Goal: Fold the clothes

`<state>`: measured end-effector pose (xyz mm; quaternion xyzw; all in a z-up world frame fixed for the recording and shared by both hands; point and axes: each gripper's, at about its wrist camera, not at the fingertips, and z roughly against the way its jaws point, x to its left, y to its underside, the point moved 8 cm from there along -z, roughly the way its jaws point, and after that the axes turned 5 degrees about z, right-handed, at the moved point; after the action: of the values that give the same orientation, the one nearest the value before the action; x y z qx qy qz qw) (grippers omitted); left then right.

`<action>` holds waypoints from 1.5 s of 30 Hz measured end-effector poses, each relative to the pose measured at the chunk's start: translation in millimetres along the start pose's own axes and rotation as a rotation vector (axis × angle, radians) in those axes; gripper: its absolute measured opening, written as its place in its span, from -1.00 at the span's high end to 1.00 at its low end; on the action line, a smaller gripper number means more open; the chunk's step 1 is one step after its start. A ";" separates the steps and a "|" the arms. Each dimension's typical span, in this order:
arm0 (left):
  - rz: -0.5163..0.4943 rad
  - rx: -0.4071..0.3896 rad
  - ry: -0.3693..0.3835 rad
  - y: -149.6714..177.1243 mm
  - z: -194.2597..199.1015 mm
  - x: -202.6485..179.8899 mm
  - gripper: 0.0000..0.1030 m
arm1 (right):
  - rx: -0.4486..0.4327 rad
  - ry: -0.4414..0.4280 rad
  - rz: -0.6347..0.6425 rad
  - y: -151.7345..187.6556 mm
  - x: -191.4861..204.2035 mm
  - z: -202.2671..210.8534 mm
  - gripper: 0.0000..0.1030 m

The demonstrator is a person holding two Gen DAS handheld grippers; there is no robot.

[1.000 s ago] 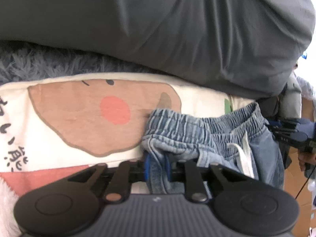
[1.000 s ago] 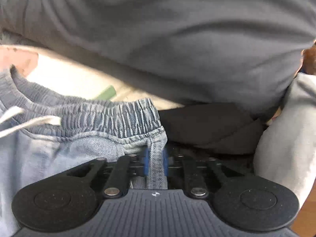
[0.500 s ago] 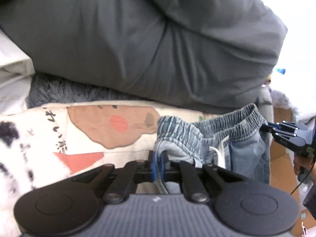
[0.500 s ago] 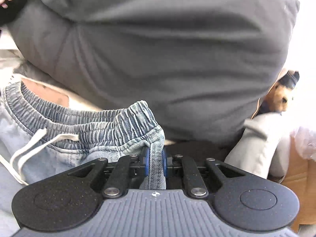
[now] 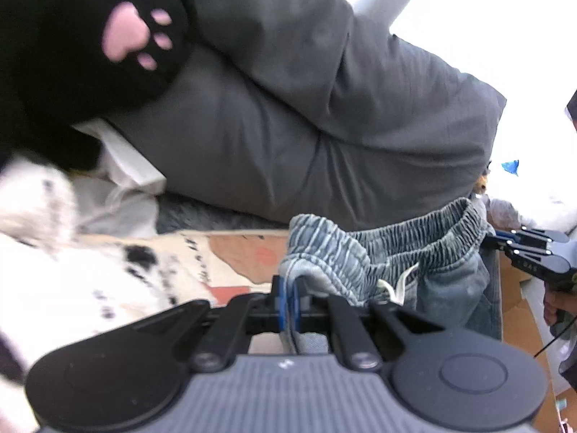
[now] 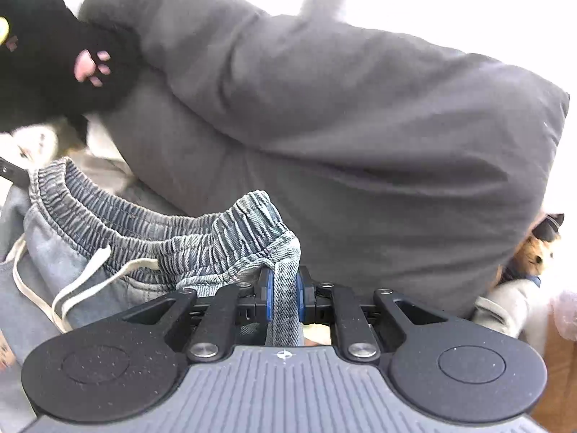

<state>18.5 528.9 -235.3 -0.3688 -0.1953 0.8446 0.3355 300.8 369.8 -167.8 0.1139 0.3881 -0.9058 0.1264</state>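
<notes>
While each claw, left (image 5: pixel 287 305) and right (image 6: pixel 283 297), pinches a waistband end, the denim shorts (image 6: pixel 151 238) stretch sideways between them.

Shorts (image 5: pixel 425 238) before pillow (image 5: pixel 324 115) (plush (image 5: pixel 90 43) left)

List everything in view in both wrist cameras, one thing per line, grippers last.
denim shorts: one, washed blue, elastic waistband stretched between the two grippers
drawstring: one, cream, hanging loose from the waistband
pillow: one large, dark grey, behind the shorts
black plush toy: one, black with pink paw pads, upper left on the pillow
printed blanket: one, cream with brown and red cartoon print, under the shorts
spotted fleece: one, white with black spots, left side
orange plush toy: one, at the right edge past the pillow, mostly hidden
left gripper: one, black with blue pads, shut on the waistband's left end
right gripper: one, black with blue pads, shut on the waistband's right end
</notes>
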 end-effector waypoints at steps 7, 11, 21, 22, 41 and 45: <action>-0.011 -0.050 -0.047 -18.8 19.8 9.4 0.92 | -0.044 -0.038 -0.036 -15.4 -1.3 -13.6 0.77; -0.012 -0.013 -0.074 -19.2 -14.8 18.2 0.91 | -0.004 -0.033 -0.068 1.8 -12.4 -48.6 0.77; -0.030 0.121 -0.158 -7.2 -118.9 37.5 0.91 | 0.135 -0.021 -0.147 62.5 -31.4 -154.9 0.78; -0.023 0.133 -0.171 -5.3 -127.8 43.3 0.91 | 0.148 -0.019 -0.154 67.2 -31.8 -164.8 0.78; 0.011 0.304 -0.233 20.7 -203.4 83.2 0.48 | 0.311 -0.007 -0.175 114.2 -20.2 -255.4 0.63; -0.003 0.316 -0.243 21.9 -208.2 82.1 0.45 | 0.313 -0.008 -0.176 116.6 -20.8 -252.9 0.56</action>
<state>124.9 589.1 -424.0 -0.2068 -0.0998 0.9025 0.3644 384.8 480.1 -410.2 0.0941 0.2504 -0.9631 0.0289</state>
